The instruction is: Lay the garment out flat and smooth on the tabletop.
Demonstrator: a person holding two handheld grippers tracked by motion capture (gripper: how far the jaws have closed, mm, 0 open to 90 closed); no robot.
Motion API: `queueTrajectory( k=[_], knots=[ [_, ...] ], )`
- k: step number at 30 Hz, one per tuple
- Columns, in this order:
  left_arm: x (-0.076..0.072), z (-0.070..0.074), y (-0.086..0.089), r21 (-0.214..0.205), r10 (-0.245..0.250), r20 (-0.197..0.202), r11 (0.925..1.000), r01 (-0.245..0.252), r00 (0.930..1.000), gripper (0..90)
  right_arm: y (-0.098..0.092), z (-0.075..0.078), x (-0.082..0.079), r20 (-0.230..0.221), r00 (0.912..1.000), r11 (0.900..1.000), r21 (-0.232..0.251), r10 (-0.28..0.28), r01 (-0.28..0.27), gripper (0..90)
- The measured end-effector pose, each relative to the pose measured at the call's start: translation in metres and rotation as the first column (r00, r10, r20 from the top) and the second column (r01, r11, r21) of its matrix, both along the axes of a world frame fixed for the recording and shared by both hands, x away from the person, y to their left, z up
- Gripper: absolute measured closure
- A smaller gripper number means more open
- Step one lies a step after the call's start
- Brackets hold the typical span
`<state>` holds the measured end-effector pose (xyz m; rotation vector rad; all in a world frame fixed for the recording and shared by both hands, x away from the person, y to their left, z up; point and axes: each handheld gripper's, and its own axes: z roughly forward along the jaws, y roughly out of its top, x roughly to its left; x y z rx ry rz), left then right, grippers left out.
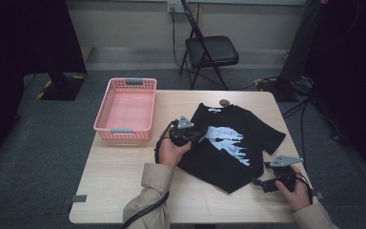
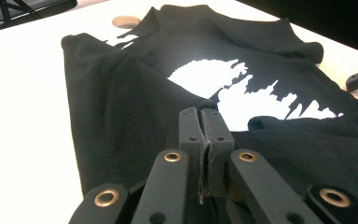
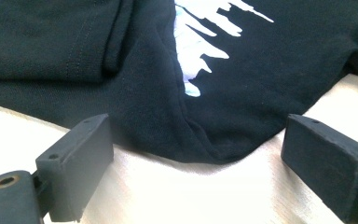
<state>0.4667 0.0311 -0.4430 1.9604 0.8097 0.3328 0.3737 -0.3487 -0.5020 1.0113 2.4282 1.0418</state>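
black T-shirt (image 1: 228, 143) | white front print | flat on table, left edge folded over

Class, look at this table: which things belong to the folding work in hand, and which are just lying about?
In the job:
black T-shirt
left tool, shut on a fold of the shirt
right tool, open at the shirt's hem

Lying about:
pink basket
folding chair
small round disc above the collar

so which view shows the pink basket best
The high view: the pink basket sits whole at the table's far left corner, open side up, apart from the black t-shirt. The left gripper view and right gripper view look along their jaws at the shirt and tabletop, so they tell nothing about the basket.
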Motion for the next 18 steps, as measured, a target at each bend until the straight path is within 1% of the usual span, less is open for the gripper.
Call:
queueTrajectory(
  k=[7, 9, 13, 18],
  knots=[
    [0.000, 0.007, 0.013, -0.020, 0.029, 0.011, 0.9994, -0.029, 0.9995, 88.6, 0.000, 0.000, 0.000, 0.000, 1.0000, 1.0000, 0.000, 0.000, 0.000, 8.0],
    [0.000, 0.008, 0.015, -0.039, 0.034, 0.005, 0.9987, -0.034, 0.9994, 88.6, 0.000, 0.000, 0.000, 0.000, 1.0000, 1.0000, 0.000, 0.000, 0.000, 8.0],
    [0.001, 0.012, 0.022, -0.053, 0.055, 0.011, 0.9972, -0.054, 0.9984, 88.6, 0.000, 0.000, 0.000, 0.000, 1.0000, 1.0000, 0.000, 0.000, 0.000, 8.0],
    [0.004, 0.018, 0.031, -0.051, 0.078, 0.011, 0.9957, -0.078, 0.9969, 88.6, 0.000, 0.000, 0.000, -0.001, 1.0000, 1.0000, 0.000, 0.000, 0.000, 8.0]
  ],
)
